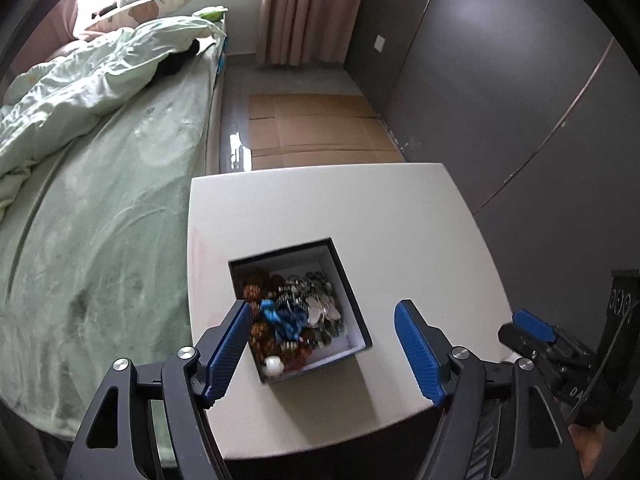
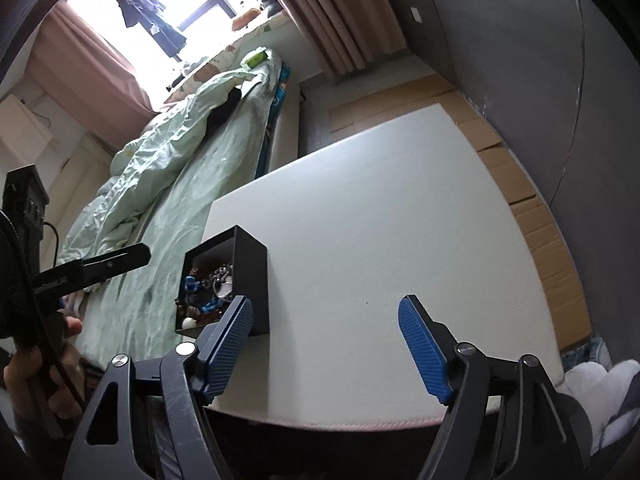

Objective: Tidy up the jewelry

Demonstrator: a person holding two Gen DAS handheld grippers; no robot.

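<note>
Blue ribbed pads face each other across a wide gap on my left jaws, which stand spread with nothing pinched between them. The black box sits on the white counter just beyond and partly between these jaws: its near left corner passes behind my left pad, while the right pad hangs clear of it over bare counter. Inside the box's white lining lies the jewelry, a heap of brown beads toward my left pad, blue pieces in the middle, silver and pale pieces farther right, and one white bead at the near edge. My right jaws are also spread and empty, held over bare counter; from them the box stands beside and just behind the left pad, at the counter's left edge. Left of the counter runs a bed with pale green sheets and a rumpled quilt. Flattened cardboard lies on the floor beyond the counter's far edge. In the right wrist view my left hand grips the other tool's handle.
</note>
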